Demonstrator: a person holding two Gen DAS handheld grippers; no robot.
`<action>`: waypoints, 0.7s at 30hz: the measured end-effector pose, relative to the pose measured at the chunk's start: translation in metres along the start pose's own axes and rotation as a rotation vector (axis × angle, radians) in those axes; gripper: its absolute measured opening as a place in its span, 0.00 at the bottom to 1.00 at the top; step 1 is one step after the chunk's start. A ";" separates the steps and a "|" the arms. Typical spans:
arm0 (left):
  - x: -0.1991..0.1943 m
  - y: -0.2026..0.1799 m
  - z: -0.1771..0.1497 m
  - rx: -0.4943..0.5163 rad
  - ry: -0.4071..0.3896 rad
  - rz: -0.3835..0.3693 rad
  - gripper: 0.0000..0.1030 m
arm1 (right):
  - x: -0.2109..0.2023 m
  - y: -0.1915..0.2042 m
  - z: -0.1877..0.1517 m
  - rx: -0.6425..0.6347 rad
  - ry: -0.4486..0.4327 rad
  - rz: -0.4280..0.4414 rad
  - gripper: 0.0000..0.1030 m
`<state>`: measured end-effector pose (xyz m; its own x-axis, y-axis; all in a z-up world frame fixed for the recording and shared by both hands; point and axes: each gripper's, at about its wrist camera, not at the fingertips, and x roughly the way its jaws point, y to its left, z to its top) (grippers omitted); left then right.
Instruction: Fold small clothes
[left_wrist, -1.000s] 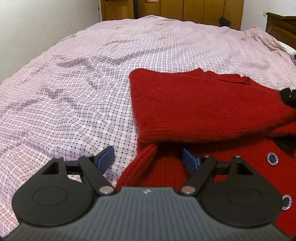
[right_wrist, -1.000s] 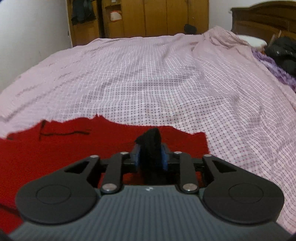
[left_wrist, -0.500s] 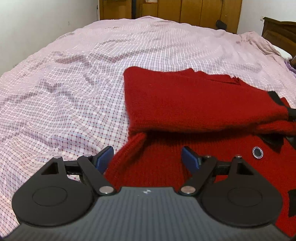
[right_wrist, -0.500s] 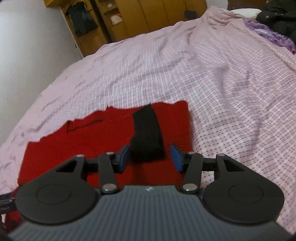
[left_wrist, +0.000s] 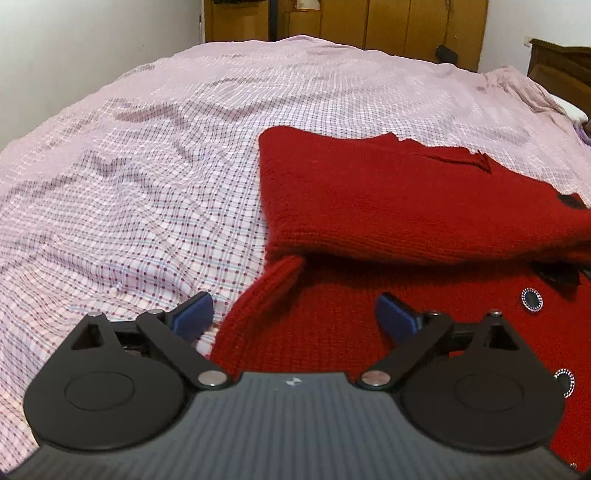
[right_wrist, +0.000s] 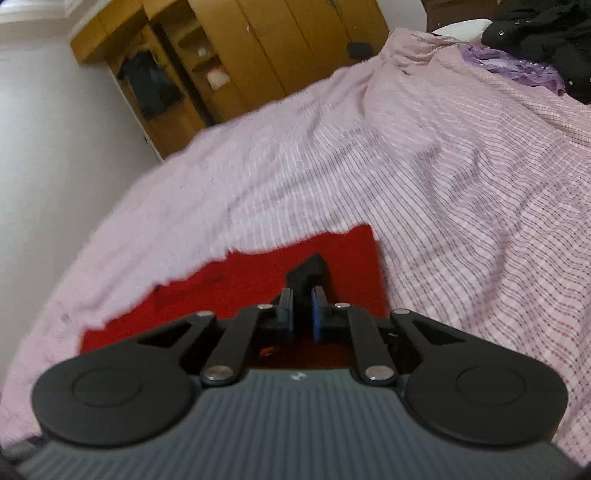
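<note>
Left wrist view: the red knit cardigan (left_wrist: 424, 206) lies part-folded on the bed (left_wrist: 147, 166), directly ahead of the left gripper (left_wrist: 293, 314), jaws apart. The right gripper (right_wrist: 302, 308) clamps its black trim (right_wrist: 308, 271).

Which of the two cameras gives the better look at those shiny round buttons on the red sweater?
The left wrist view: two silver-rimmed buttons show sharply on the red sweater, right of the open left hand-held gripper. The right wrist view shows only blurred red knit and black trim, no buttons.
</note>
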<state>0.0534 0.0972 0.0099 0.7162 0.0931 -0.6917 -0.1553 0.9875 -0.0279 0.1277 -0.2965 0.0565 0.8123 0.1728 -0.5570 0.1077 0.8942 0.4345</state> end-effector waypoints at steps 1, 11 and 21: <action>0.001 0.001 0.000 -0.007 0.001 -0.001 0.96 | 0.009 -0.001 -0.004 -0.027 0.029 -0.026 0.15; -0.010 0.004 0.003 -0.024 0.034 -0.024 0.97 | 0.004 0.000 -0.009 -0.089 0.080 0.014 0.59; -0.088 -0.003 0.000 0.065 -0.096 -0.019 0.97 | -0.081 0.019 -0.026 -0.176 0.092 0.172 0.60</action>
<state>-0.0090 0.0863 0.0704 0.7810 0.0835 -0.6189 -0.0993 0.9950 0.0088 0.0491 -0.2832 0.0912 0.7538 0.3578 -0.5511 -0.1352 0.9053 0.4028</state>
